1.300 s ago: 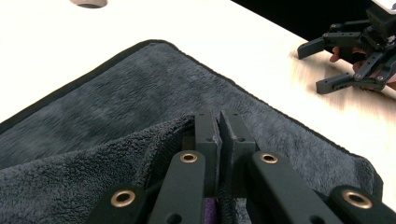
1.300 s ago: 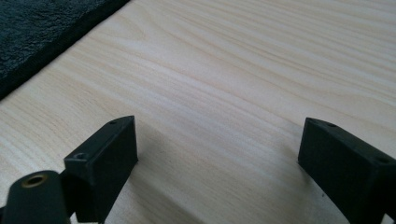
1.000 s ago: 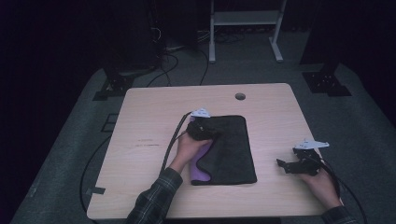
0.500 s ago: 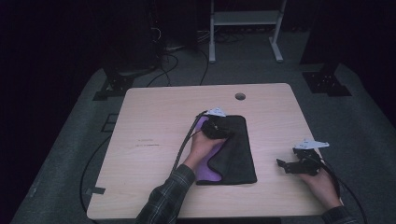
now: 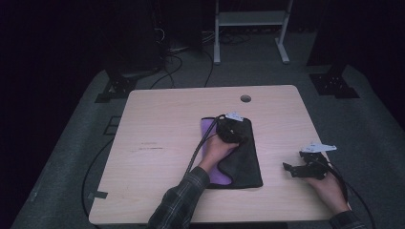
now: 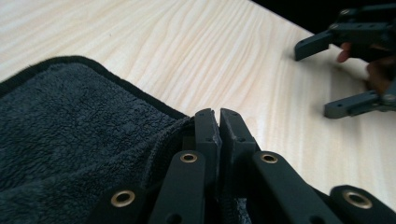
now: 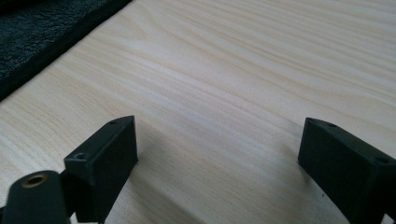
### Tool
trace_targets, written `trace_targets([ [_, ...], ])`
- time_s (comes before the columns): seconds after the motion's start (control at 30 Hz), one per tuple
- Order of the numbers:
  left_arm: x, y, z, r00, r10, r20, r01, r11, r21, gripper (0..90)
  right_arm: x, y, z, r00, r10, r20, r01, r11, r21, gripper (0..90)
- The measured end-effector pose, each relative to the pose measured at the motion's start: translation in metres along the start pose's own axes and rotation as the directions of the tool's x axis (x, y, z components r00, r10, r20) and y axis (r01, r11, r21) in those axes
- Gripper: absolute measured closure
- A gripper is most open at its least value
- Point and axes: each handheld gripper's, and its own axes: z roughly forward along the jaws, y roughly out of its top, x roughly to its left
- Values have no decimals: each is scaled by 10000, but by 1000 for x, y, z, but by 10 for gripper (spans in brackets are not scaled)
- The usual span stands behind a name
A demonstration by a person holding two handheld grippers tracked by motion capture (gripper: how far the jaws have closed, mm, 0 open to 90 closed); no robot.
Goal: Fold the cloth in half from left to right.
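Note:
A dark grey towel [image 5: 246,162] lies mid-table over a purple layer [image 5: 208,130] that shows along its left side. My left gripper [image 5: 241,135] is on the towel's upper part, held by a hand in a plaid sleeve. In the left gripper view its jaws [image 6: 218,116] are pressed together, with the towel's [image 6: 70,126] hemmed edge bunched up against them. My right gripper [image 5: 293,161] rests on bare wood to the right of the towel, jaws wide apart [image 7: 219,140] with nothing between them. It also appears ahead in the left gripper view [image 6: 313,80].
The light wooden table [image 5: 162,124] has a round cable hole [image 5: 245,98] near its far edge. A black cable [image 5: 193,157] trails from the left gripper off the front. A white metal stand [image 5: 248,19] is on the dark floor beyond.
My left gripper has moved right across the towel, pulling the dark edge with it. More purple now shows on the left. The right gripper has stayed put.

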Motion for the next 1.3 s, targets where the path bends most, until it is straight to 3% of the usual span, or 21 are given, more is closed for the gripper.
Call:
trace_targets([
  [0.17, -1, -1, 11, 9999, -92, -80, 93, 9999, 82, 803, 0, 0, 0, 10000, -9, -17, 9, 10000, 0, 108],
  [0.3, -5, 3, 5, 9999, -133, 2, 133, 9995, -282, 600, 0, 0, 0, 10000, -14, -18, 14, 10000, 0, 108],
  [0.47, -6, 1, -18, 9991, 11, -419, -25, 9995, -325, 396, 0, 0, 0, 10000, -34, -41, 34, 10000, 6, 108],
  [0.7, -6, -21, -56, 9936, 270, -1096, -320, 9985, -439, 214, 0, 0, 0, 10000, -18, -31, 18, 10000, 3, 107],
  [0.8, -6, -33, -73, 9895, 291, -1416, -365, 9981, -504, 163, 0, 0, 0, 10000, -30, -46, 30, 10000, 2, 106],
  [0.97, -6, -55, -102, 9737, 325, -2255, -446, 9978, -490, 89, -2, 1, 1, 9999, -91, -76, 91, 10000, 12, 109],
  [1.03, -5, -63, -111, 9705, 314, -2390, -428, 9982, -426, 78, -2, 1, 0, 10000, -61, -74, 61, 10000, 3, 117],
  [1.17, -4, -83, -126, 9619, 357, -2710, -335, 9994, 128, 20, -3, 2, 0, 10000, -70, -48, 70, 10000, 42, 126],
  [1.23, -4, -95, -131, 9515, 429, -3046, -320, 9987, 408, 20, -2, 3, 0, 9999, -29, -162, 30, 10000, 83, 131],
  [1.3, -5, -103, -136, 9504, 427, -3081, -278, 9982, 526, 19, -2, 4, 0, 9997, -20, -250, 21, 10000, 48, 132],
])
